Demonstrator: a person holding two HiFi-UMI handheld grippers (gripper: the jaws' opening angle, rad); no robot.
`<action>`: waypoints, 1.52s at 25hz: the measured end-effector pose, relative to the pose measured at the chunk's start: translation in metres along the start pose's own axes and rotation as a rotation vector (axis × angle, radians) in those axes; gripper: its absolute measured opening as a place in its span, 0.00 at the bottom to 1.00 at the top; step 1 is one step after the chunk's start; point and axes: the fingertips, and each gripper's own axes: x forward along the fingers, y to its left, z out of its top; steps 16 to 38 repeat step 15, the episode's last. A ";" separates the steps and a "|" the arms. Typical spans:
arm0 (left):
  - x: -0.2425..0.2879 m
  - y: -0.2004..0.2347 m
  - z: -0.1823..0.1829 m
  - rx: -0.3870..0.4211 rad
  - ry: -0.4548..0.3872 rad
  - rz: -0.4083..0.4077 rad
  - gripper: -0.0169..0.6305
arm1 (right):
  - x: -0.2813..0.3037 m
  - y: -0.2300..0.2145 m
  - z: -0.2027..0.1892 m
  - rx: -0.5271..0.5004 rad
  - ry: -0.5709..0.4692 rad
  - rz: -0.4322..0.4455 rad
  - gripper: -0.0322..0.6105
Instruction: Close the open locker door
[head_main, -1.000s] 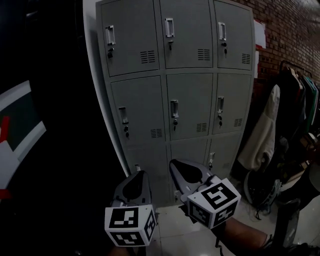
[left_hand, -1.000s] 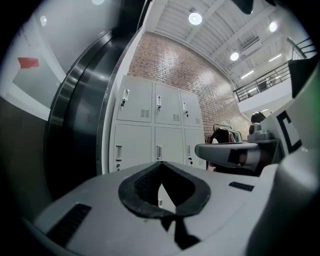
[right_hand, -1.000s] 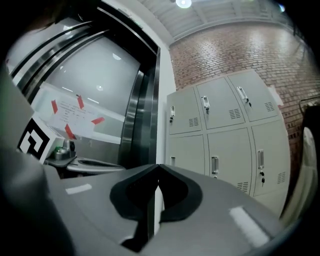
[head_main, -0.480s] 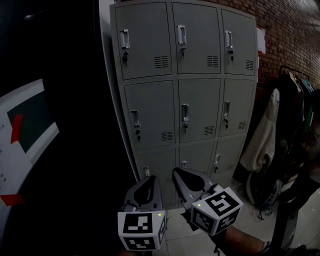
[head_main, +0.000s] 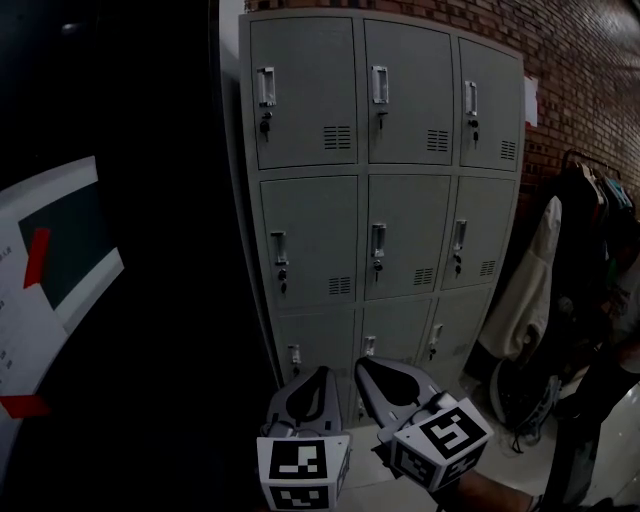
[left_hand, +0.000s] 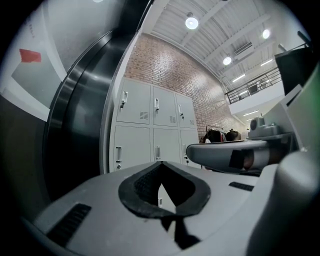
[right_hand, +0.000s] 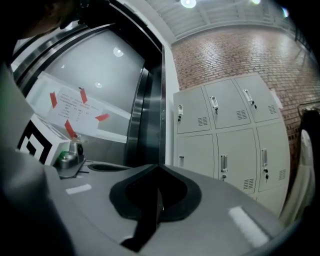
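A grey locker cabinet (head_main: 385, 200) with three rows of three doors stands ahead against a brick wall. Every door I can see lies flush, each with a handle and keyed lock; none shows as open. Both grippers hang low in the head view, well short of the lockers and touching nothing. My left gripper (head_main: 322, 371) is shut and empty, and the lockers (left_hand: 152, 130) show beyond its tips (left_hand: 161, 163). The right gripper (head_main: 363, 363) sits just right of it, also shut with nothing held. The lockers (right_hand: 230, 135) appear to the right in the right gripper view, past its closed tips (right_hand: 159, 166).
A dark curved panel (head_main: 150, 250) fills the left, bearing a white notice with red tape (head_main: 40, 290). Right of the lockers runs a brick wall (head_main: 580, 80), with coats on a rack (head_main: 530, 290) and a bag on the floor (head_main: 515, 385).
The lockers have slid right and down in the head view, now showing the cabinet's top. Both grippers sit lower and a little further right in the frame, still shut.
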 end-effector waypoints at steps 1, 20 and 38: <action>0.001 -0.001 -0.001 -0.001 0.002 -0.002 0.03 | 0.000 -0.001 -0.001 0.002 0.002 -0.001 0.05; 0.010 -0.016 -0.003 0.004 0.012 -0.001 0.03 | -0.009 -0.017 -0.005 0.004 0.004 -0.006 0.05; 0.010 -0.016 -0.003 0.004 0.012 -0.001 0.03 | -0.009 -0.017 -0.005 0.004 0.004 -0.006 0.05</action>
